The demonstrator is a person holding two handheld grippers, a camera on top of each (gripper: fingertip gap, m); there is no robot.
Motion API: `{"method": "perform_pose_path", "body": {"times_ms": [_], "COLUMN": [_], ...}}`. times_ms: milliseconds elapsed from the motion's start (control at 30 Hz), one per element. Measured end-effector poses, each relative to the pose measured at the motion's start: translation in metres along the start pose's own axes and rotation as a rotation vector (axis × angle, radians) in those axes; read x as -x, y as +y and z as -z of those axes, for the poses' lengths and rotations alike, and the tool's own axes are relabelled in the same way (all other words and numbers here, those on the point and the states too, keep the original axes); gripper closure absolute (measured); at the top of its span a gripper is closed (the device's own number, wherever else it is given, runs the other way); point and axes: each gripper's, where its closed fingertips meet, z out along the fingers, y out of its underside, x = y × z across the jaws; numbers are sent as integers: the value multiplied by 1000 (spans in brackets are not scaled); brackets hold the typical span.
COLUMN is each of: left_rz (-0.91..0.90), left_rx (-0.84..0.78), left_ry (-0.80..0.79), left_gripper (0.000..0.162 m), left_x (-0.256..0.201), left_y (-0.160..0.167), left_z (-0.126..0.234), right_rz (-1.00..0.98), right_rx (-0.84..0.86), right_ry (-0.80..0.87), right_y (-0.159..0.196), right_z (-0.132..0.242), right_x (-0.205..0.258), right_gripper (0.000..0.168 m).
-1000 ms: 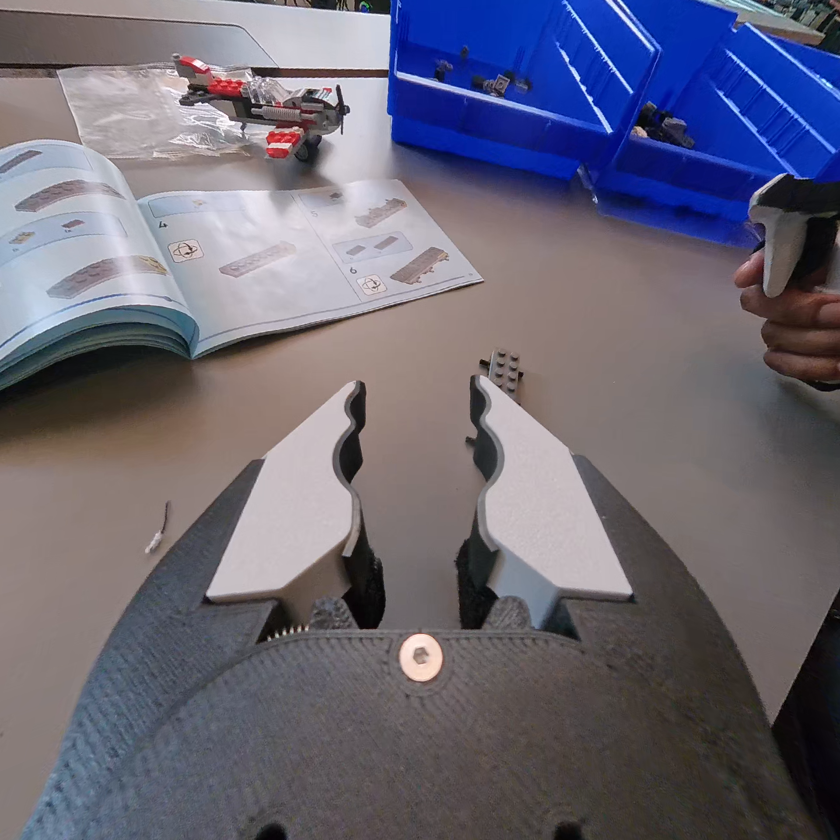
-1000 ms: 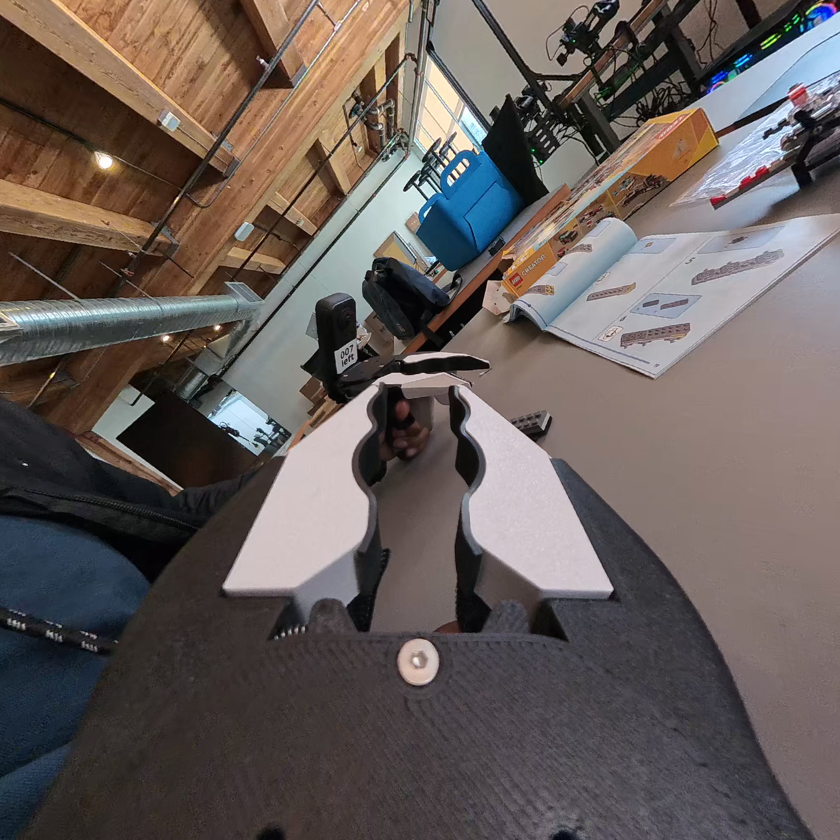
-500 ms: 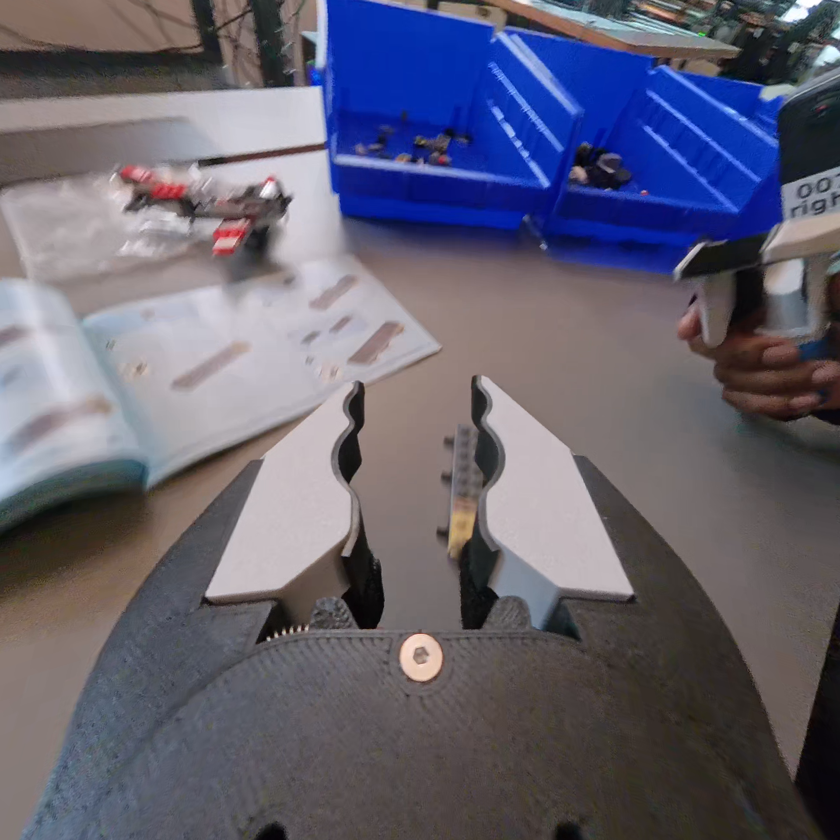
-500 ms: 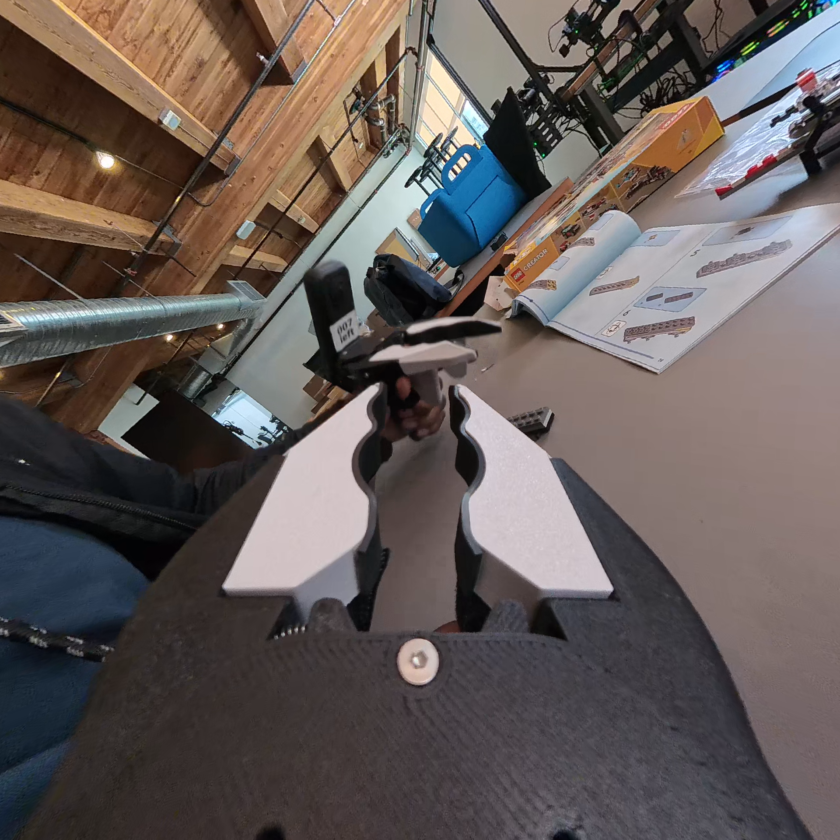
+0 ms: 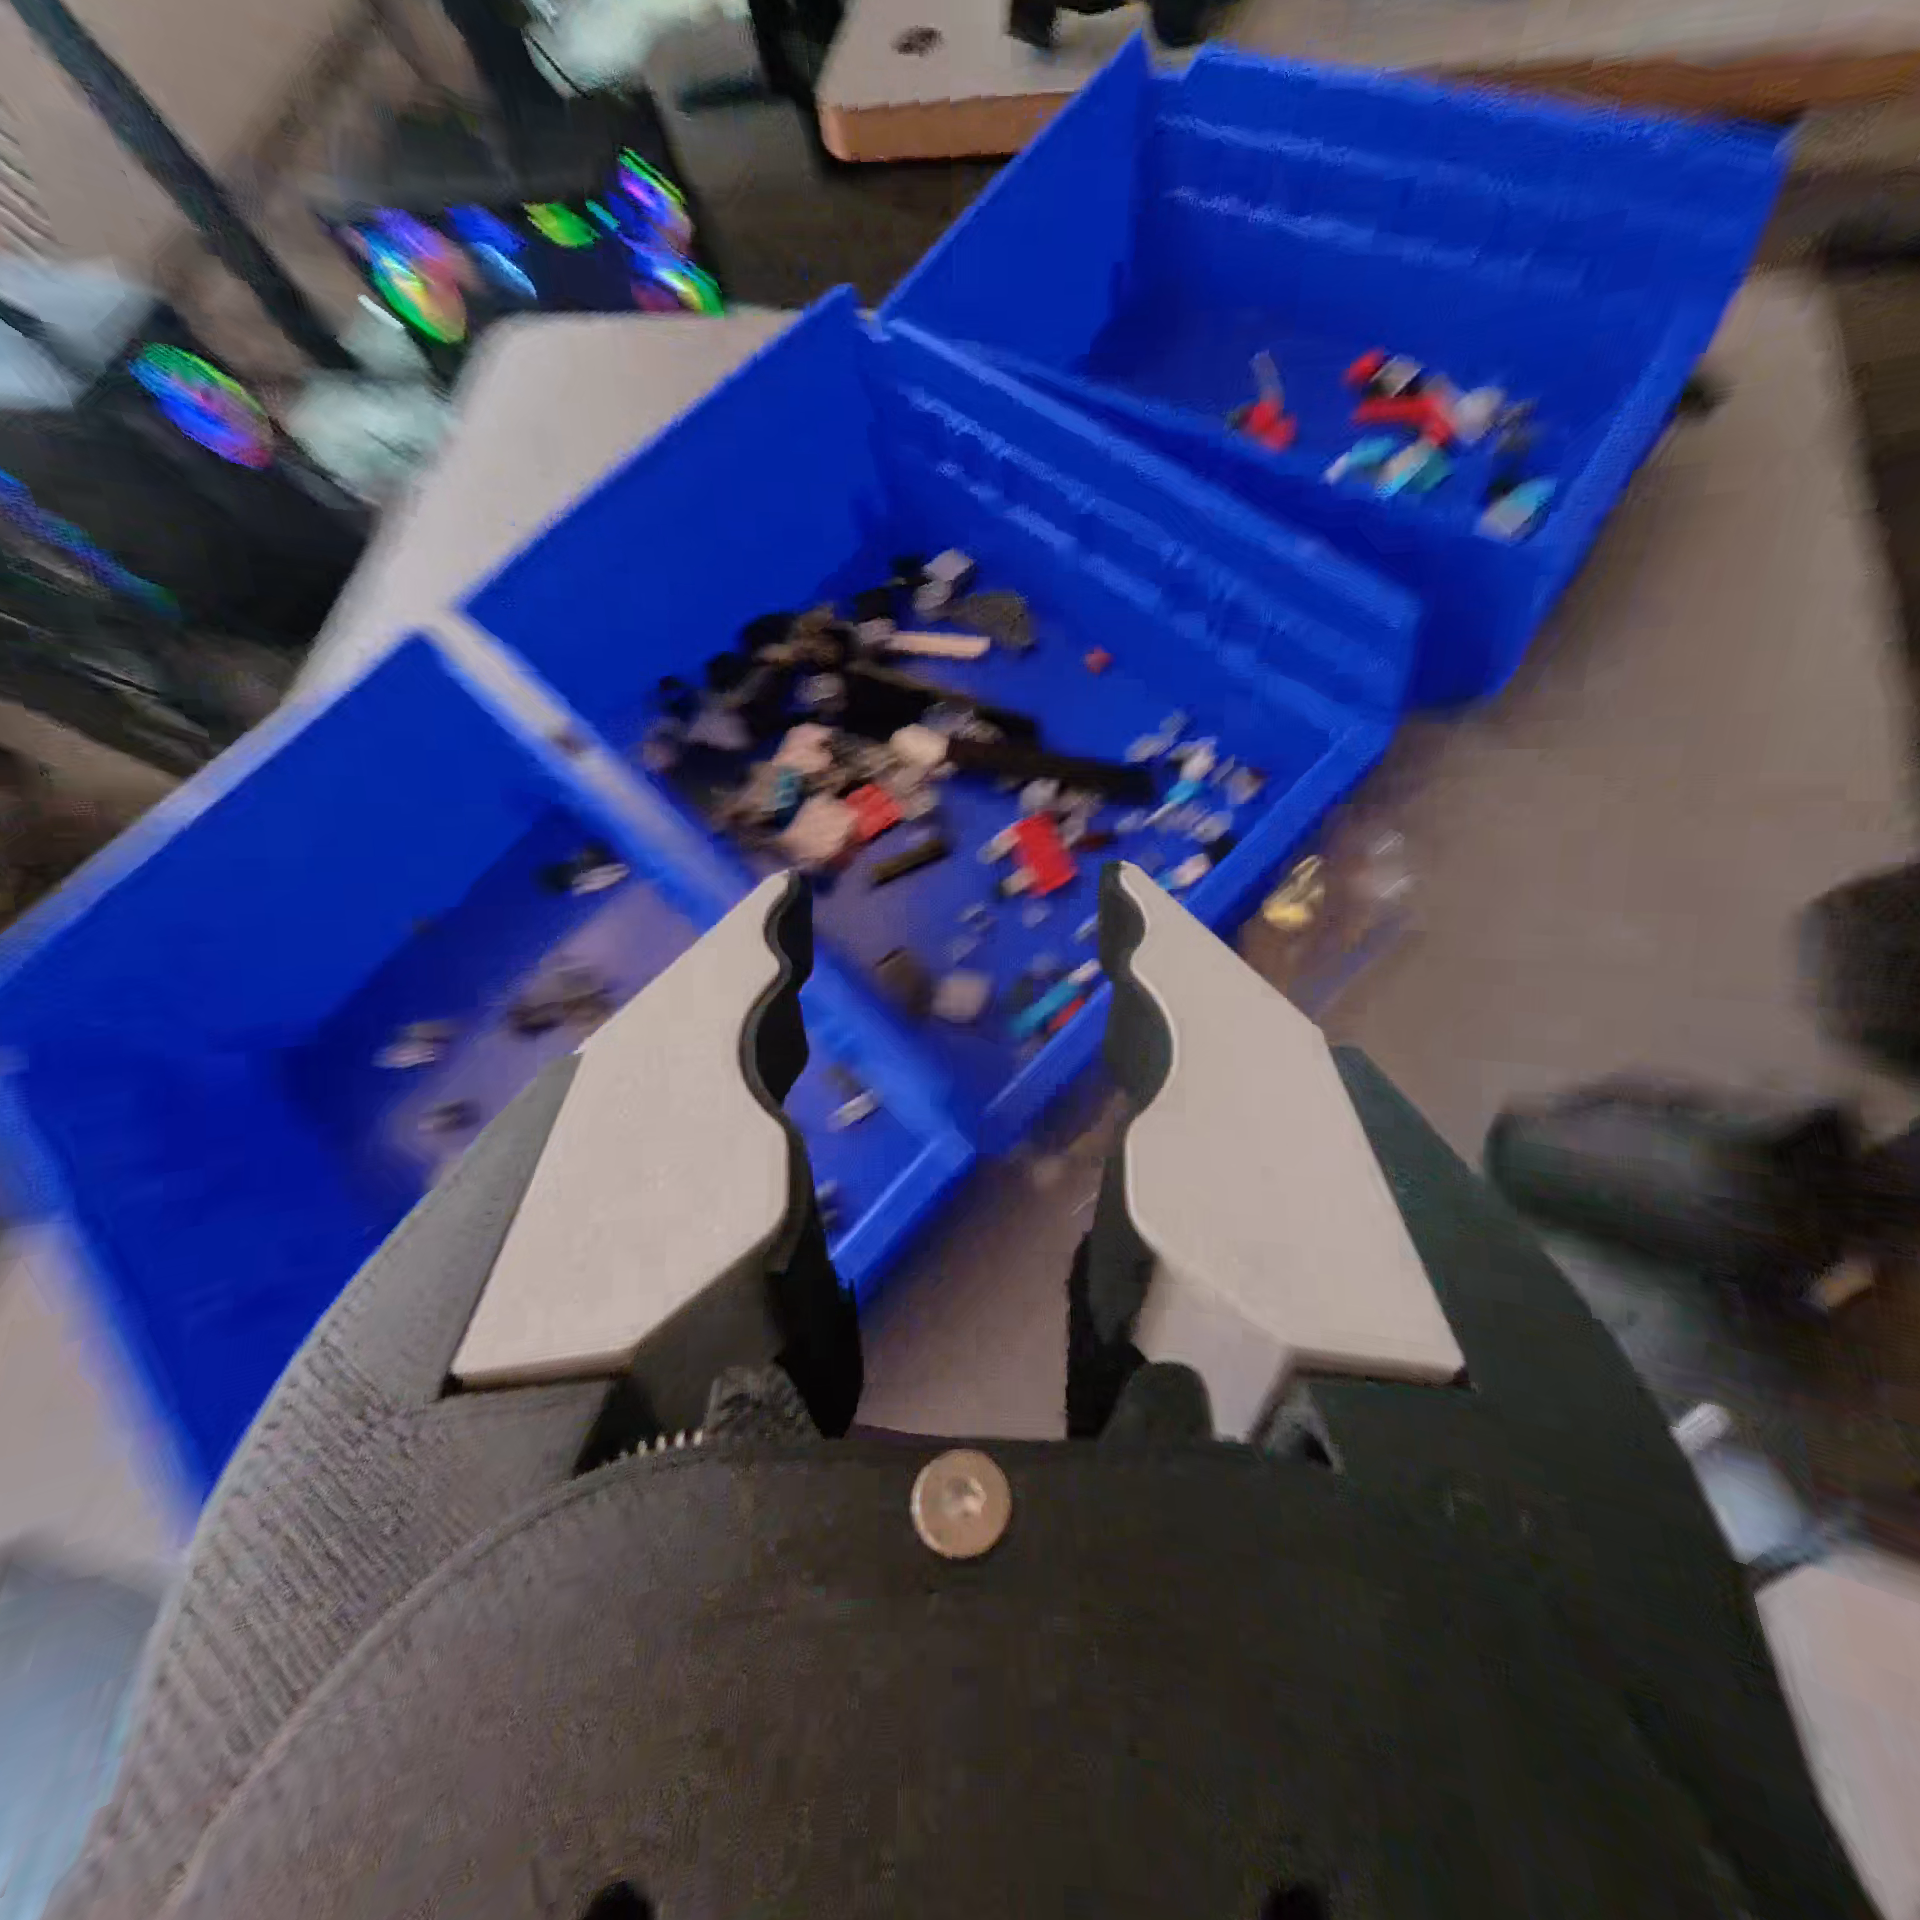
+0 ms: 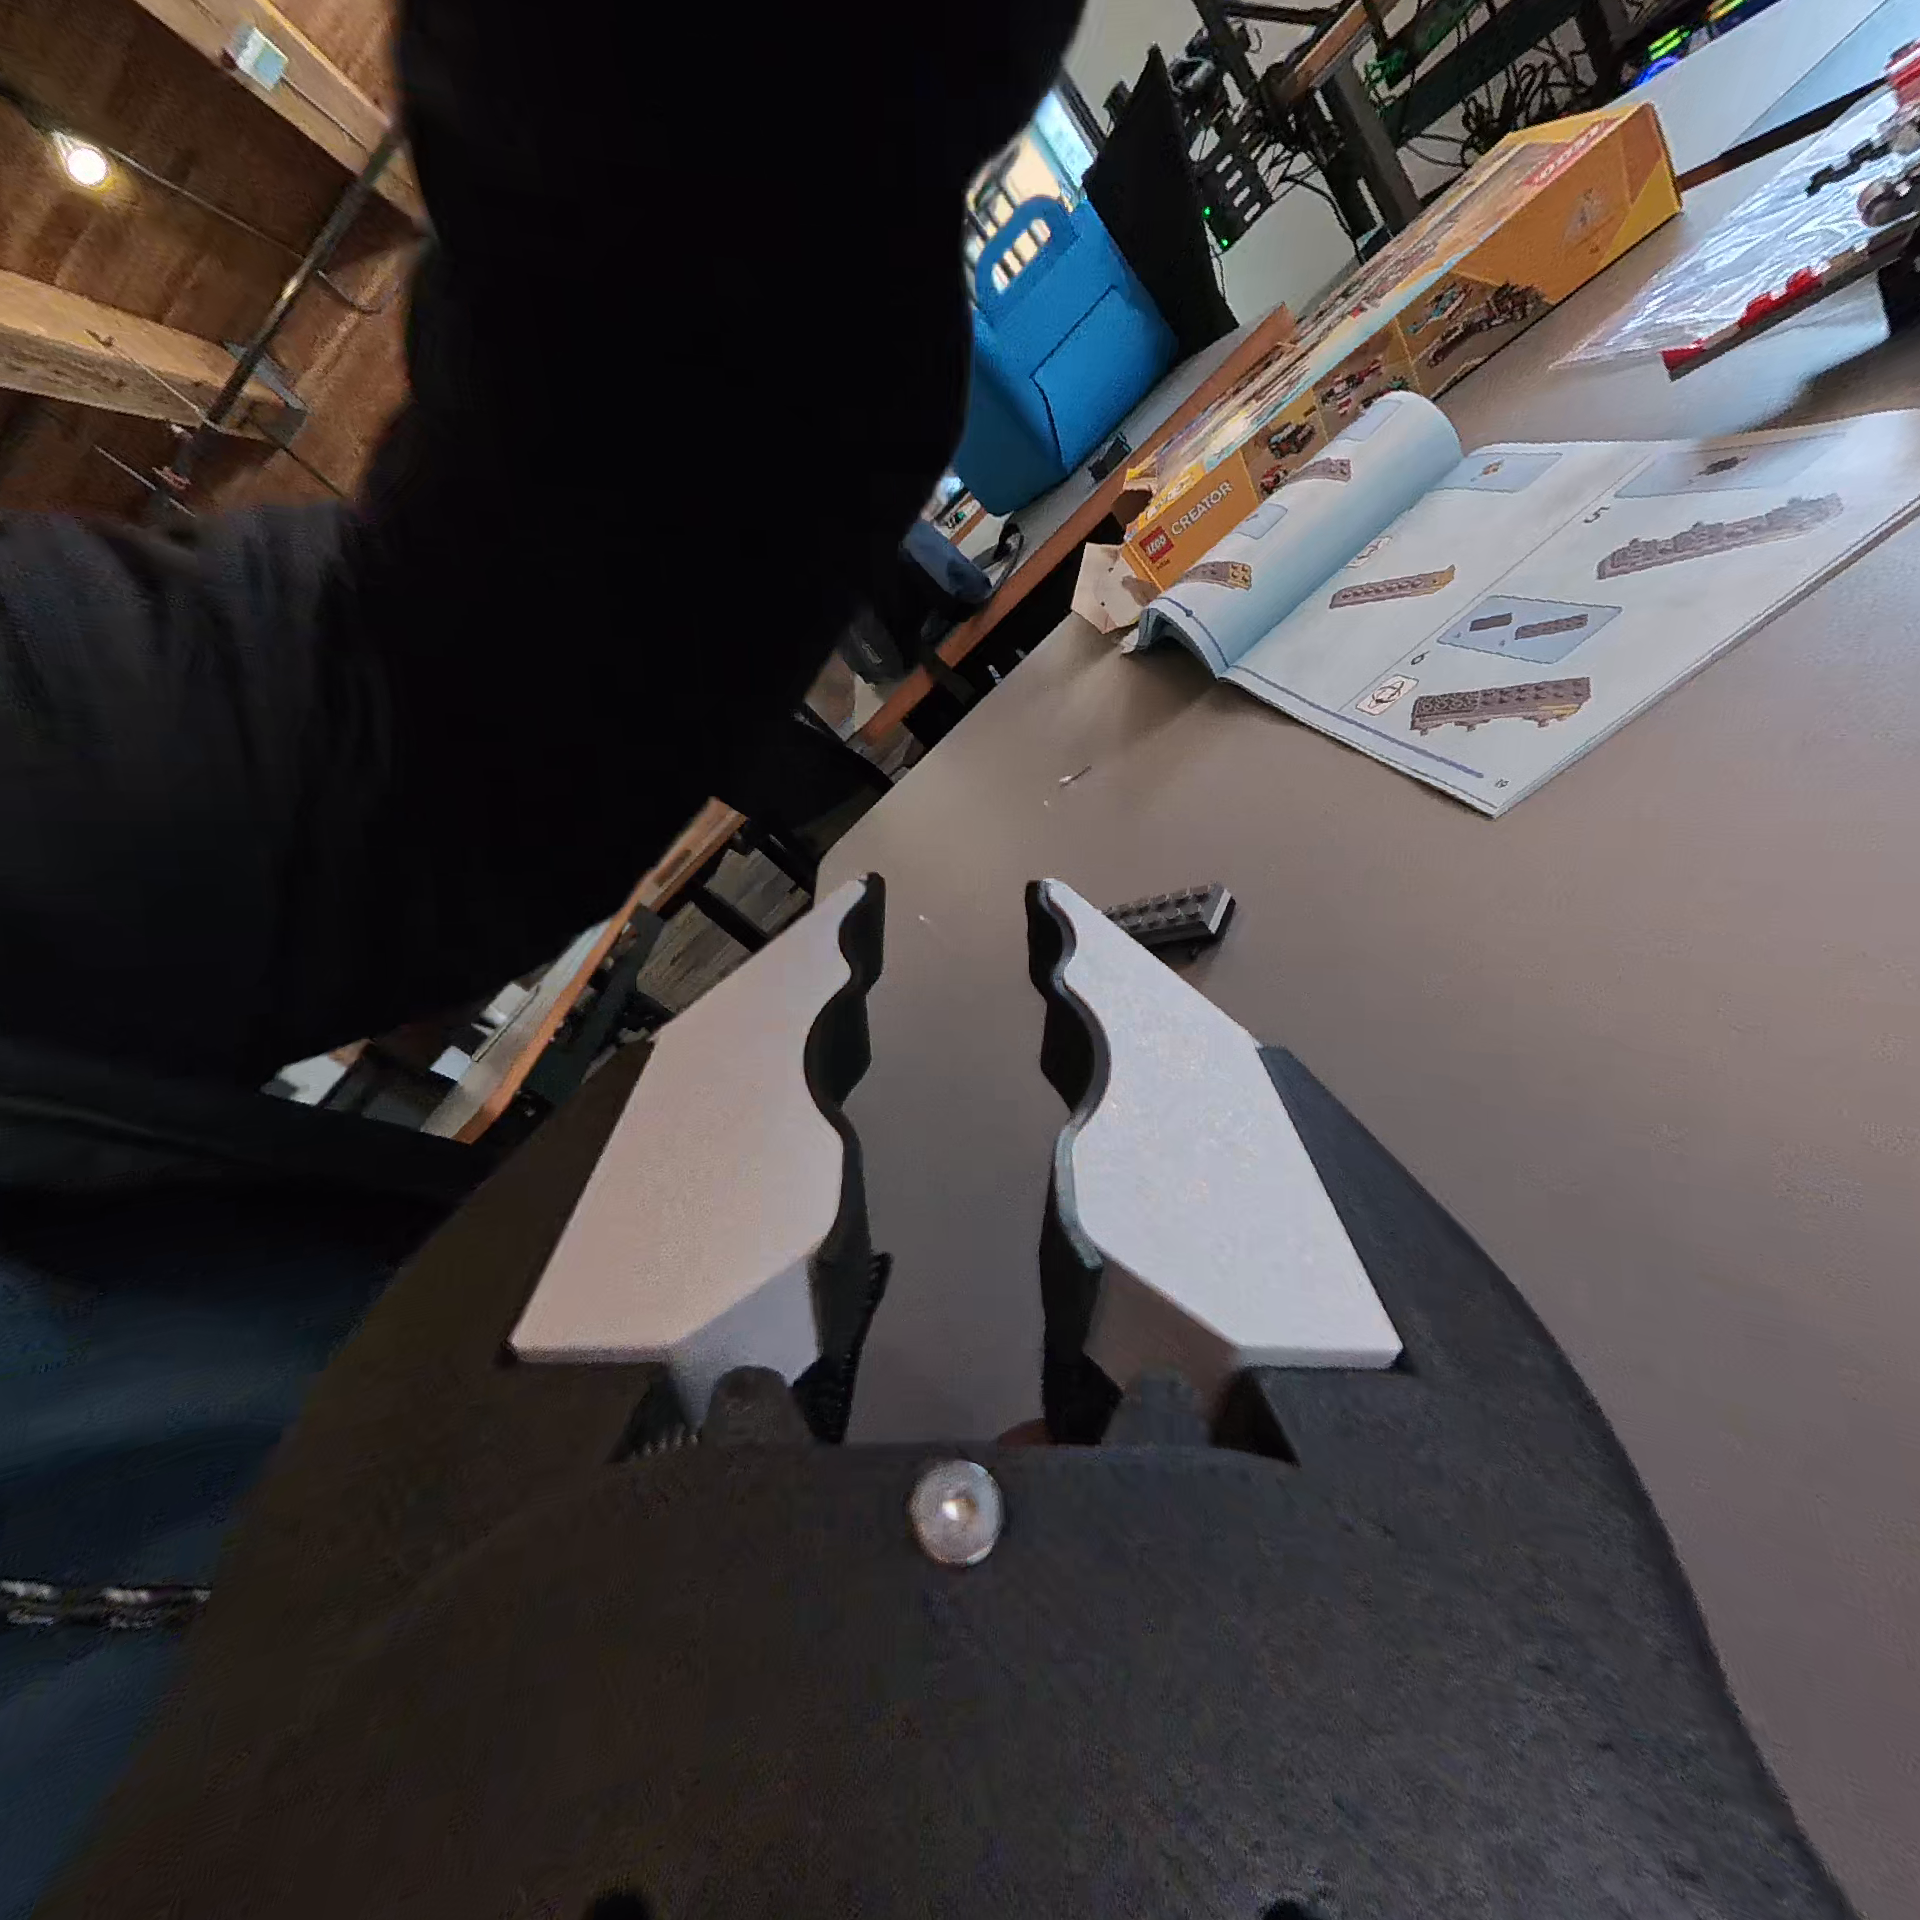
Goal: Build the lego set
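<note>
In the blurred left wrist view, three blue bins stand in a row on the grey surface (image 5: 1579, 831), walls touching or nearly so: the near-left bin (image 5: 260, 883) holds a few scattered pieces, the middle bin (image 5: 1039, 540) a heap of dark, white and red lego pieces (image 5: 883, 748), and the far-right bin (image 5: 1455, 208) a small cluster of red and pale ones. The left hand-held gripper (image 5: 954, 899) hangs above the front wall shared by the first two bins, its fingers spread wide with nothing between them; bare surface lies to the right of the bins. In the right wrist view, a dark sleeve (image 6: 468, 520) fills the left side and the surface edge runs diagonally behind the fingers. The right hand-held gripper (image 6: 954, 894) is spread too, holding nothing, low over the bare surface (image 6: 1558, 1143). A dark grey studded plate (image 6: 1174, 912) lies flat just beside its right fingertip, whether touching is unclear. Beyond it, well apart, lie the open instruction booklet (image 6: 1507, 603), the yellow box (image 6: 1455, 301) and a clear bag (image 6: 1756, 260), with open room between.
</note>
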Motion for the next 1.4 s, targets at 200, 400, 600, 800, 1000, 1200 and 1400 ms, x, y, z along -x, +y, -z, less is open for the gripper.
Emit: {"method": "perform_pose_path", "body": {"times_ms": [200,400,600,800,1000,1200,1400], "left_rz": [162,267,510,684,731,892,959], "left_rx": [298,576,527,458,497,414,376], "left_ry": [41,-75,-272,-492,-597,-357,-201], "left_gripper": [103,103,103,111,121,113,116], "left_x": [5,29,59,91,105,88,80], "left_y": [-21,30,41,51,64,45,11], "left_z": [-123,-191,-216,-228,-239,-258,-245], "right_rz": [18,15,-30,-36,-37,-31,-38], "right_rx": [31,17,-30,-47,-52,-52,-44], "right_ry": [36,36,-23,-30,-4,0,-18], "right_y": [2,-4,-12,-16,-18,-19,-17], "right_z": [6,16,21,24,26,26,24], "right_x": [-6,-4,8,10,4,3,6], "right_gripper": [141,141,141,141,141,141,141]}}
